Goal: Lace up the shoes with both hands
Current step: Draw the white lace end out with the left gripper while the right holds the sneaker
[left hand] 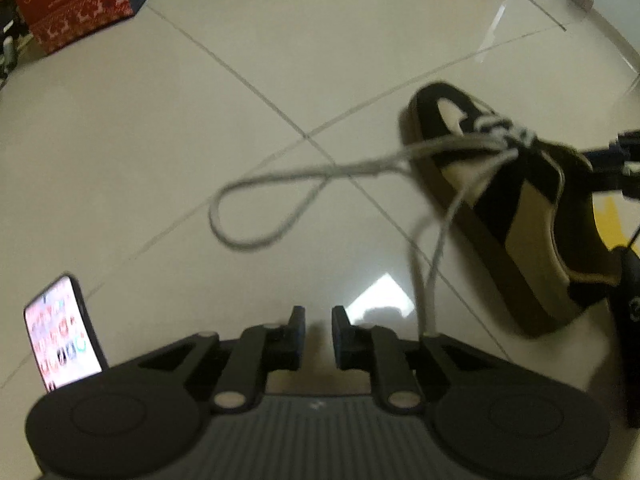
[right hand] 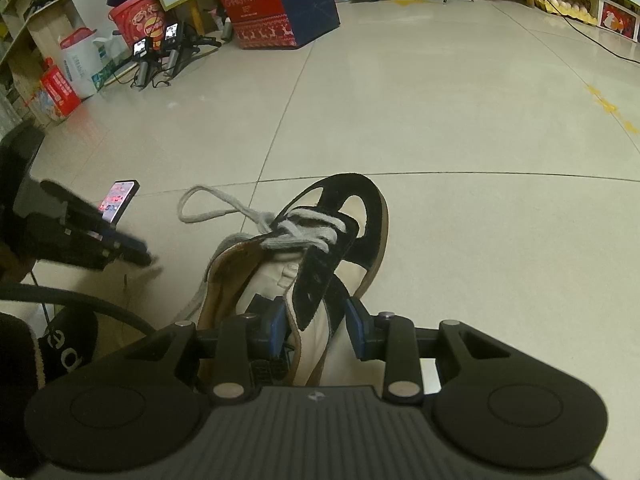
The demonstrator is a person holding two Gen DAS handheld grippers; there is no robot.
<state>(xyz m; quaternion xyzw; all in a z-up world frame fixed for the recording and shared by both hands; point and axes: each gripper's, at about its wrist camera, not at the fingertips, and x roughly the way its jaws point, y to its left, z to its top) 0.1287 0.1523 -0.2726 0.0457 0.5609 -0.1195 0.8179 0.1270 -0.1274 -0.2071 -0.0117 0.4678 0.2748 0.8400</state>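
Right wrist view shows my right gripper [right hand: 316, 330] clamped on the black-and-cream suede shoe's [right hand: 320, 248] side flap, holding it on the tiled floor [right hand: 460, 120]. My left gripper [left hand: 319, 334] is slightly parted and empty, with the grey lace [left hand: 256, 200] lying loose in a loop. I judge that loop could catch on its linkage and yank the lacing undone.

The shoe [right hand: 320, 256] stands on the tiled floor [right hand: 480, 140], its side wall between the right gripper's [right hand: 316, 334] fingers. Its lace [right hand: 208, 206] loops out to its left, toward a propped-up phone [right hand: 120, 200]. Far behind stands a Christmas box [right hand: 272, 4].
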